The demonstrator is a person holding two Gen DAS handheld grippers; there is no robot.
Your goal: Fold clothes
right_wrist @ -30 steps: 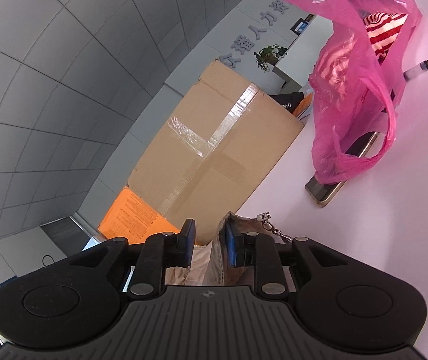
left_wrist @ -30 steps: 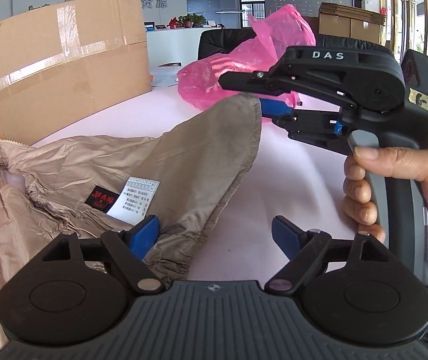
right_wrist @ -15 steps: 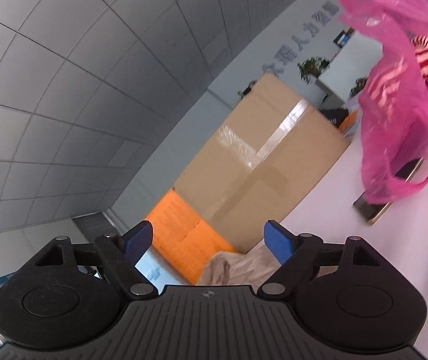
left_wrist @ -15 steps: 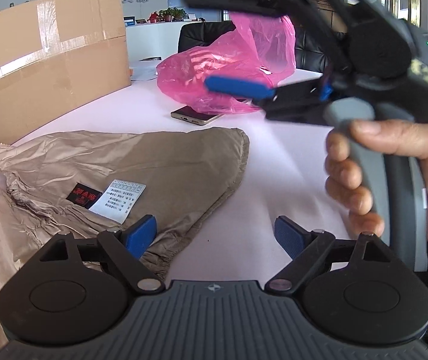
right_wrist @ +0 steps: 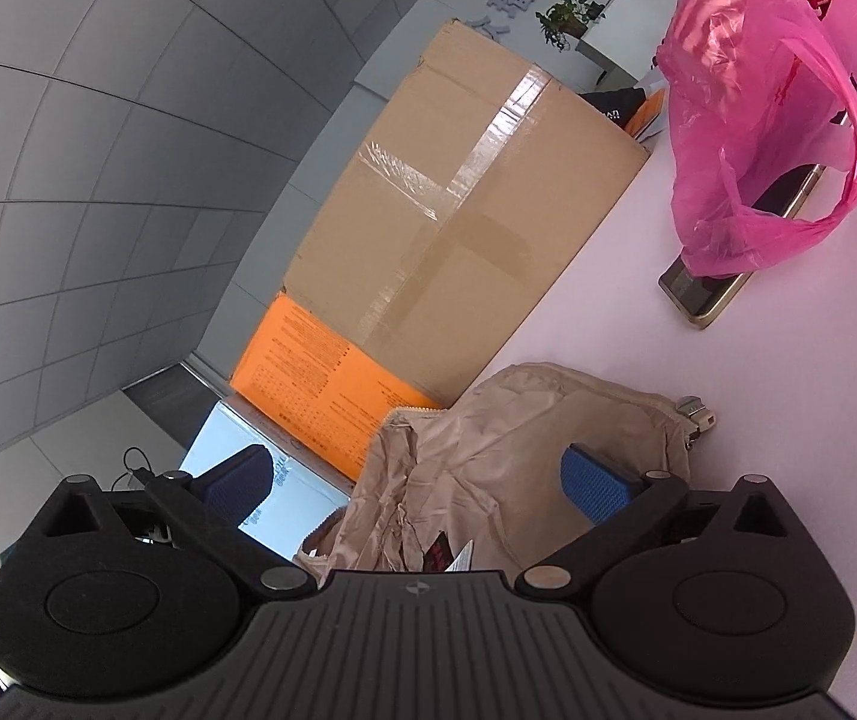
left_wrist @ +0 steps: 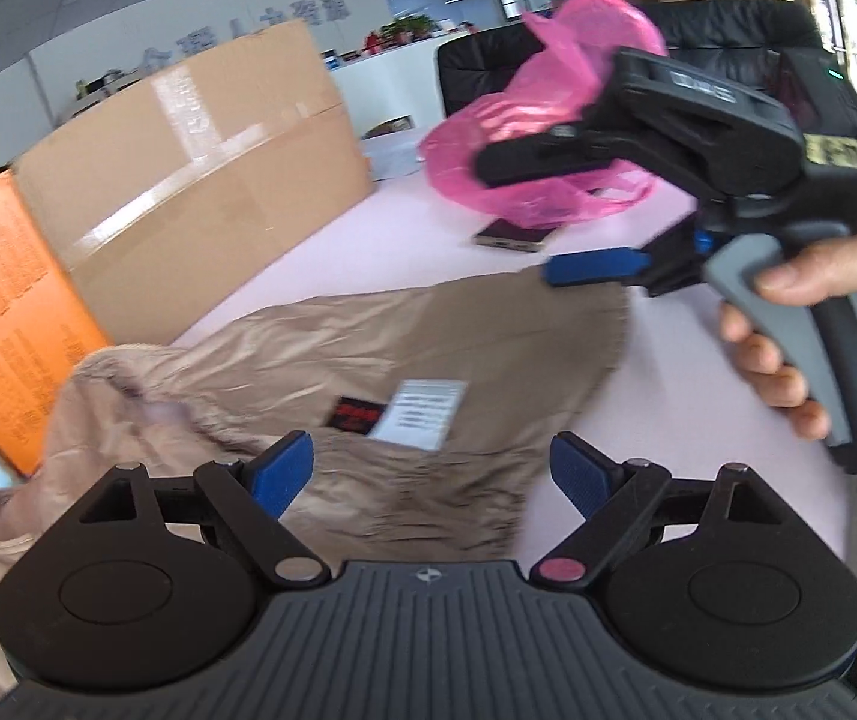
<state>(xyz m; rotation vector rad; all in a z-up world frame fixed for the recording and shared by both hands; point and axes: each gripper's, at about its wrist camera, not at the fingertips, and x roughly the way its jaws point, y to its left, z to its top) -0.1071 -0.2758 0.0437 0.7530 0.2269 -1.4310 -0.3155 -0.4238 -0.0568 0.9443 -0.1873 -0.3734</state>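
A shiny beige jacket lies flat on the pale table, its white care label and black-red tag facing up. My left gripper is open just above the jacket's near hem, holding nothing. My right gripper is open too and hovers over the jacket, near the zip pull. In the left wrist view a hand holds the right gripper, and one of its blue fingers is above the jacket's far corner.
A taped cardboard box and an orange box stand along the left side of the table. A pink plastic bag partly covers a phone at the back. A black chair is behind the table.
My right gripper opened and let go of the jacket flap, which now lies flat, then came down toward the jacket. My left gripper stayed open and shifted over the hem.
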